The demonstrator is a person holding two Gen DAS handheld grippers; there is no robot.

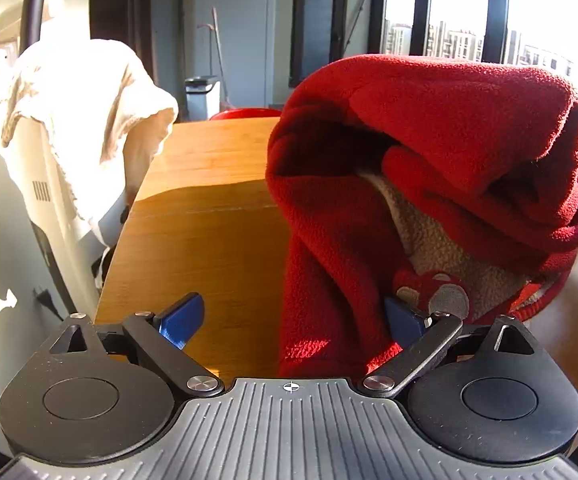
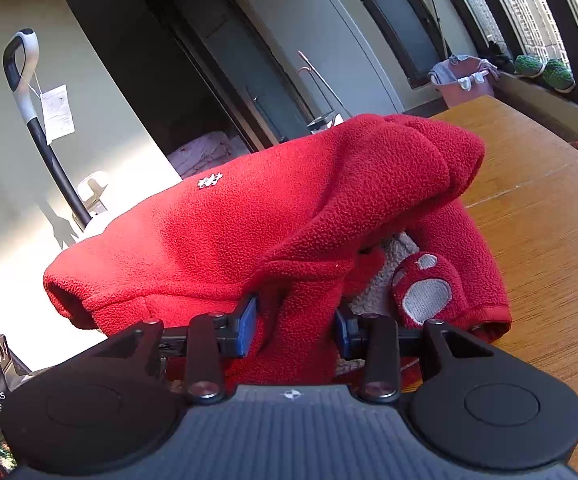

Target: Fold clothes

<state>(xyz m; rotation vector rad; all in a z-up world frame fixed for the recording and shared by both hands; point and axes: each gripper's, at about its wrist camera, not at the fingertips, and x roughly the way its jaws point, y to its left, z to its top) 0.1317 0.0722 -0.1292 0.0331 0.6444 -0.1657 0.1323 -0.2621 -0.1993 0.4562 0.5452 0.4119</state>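
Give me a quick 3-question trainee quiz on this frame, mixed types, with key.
1. True or false: the left hand-held gripper is shut on the red fleece jacket.
2. What colour is the paw patch on the jacket? A grey, B blue, C green.
3. Fill in: the table under the jacket is made of ___.
Key: 1 false, its jaws stand wide apart; 2 A; 3 wood.
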